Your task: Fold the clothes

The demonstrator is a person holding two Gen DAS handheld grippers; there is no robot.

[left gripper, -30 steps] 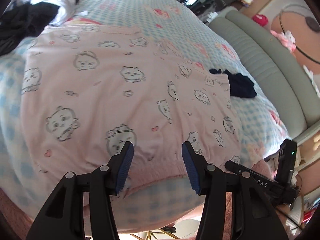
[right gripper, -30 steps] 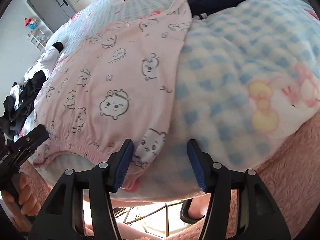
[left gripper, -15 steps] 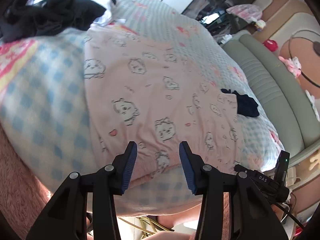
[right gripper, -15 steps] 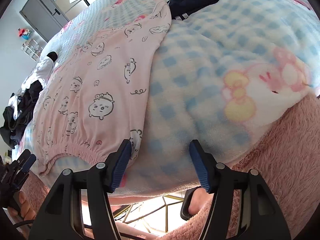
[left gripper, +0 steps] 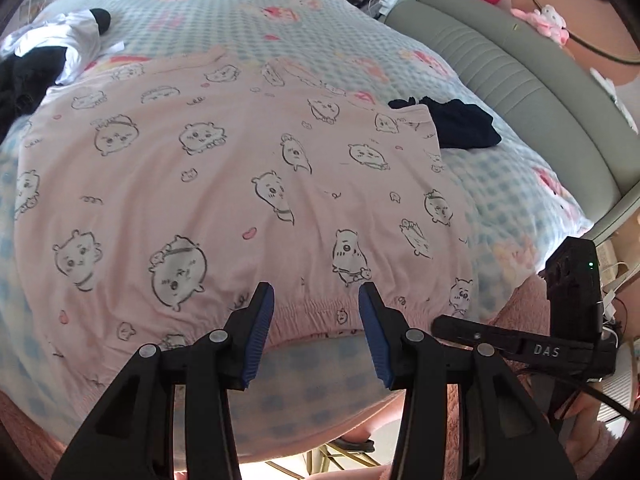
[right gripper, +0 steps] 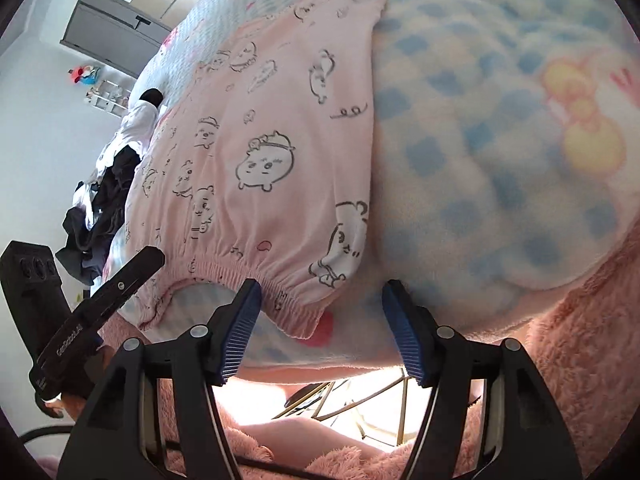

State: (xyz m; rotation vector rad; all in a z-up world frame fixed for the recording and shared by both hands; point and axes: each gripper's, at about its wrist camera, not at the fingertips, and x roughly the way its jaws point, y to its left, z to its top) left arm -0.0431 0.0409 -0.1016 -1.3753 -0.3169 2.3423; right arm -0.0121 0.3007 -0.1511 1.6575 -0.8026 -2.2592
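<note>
A pink garment [left gripper: 240, 168] printed with cartoon animals lies flat on the bed, its elastic waistband [left gripper: 316, 312] toward me. My left gripper [left gripper: 316, 304] hovers over the middle of that waistband. Its blue pads [left gripper: 260, 328] stand apart and do not press the cloth. In the right wrist view the same garment [right gripper: 280, 140] ends in a gathered waistband corner [right gripper: 296, 304]. My right gripper [right gripper: 322, 296] straddles that corner. Its jaws are closing, the cloth lies between them, and the pads [right gripper: 240, 320] do not pinch it.
A blue-checked blanket [left gripper: 500, 200] covers the bed over a fuzzy pink layer [right gripper: 580, 340]. A dark navy garment [left gripper: 464, 128] lies at the pink garment's far right corner. Black and white clothes [left gripper: 40, 64] are piled far left. A grey-green padded bench [left gripper: 520, 80] runs along the right.
The left gripper swung out toward the garment's left edge, then came back over the middle of the waistband. The right gripper sank closer to the waistband corner.
</note>
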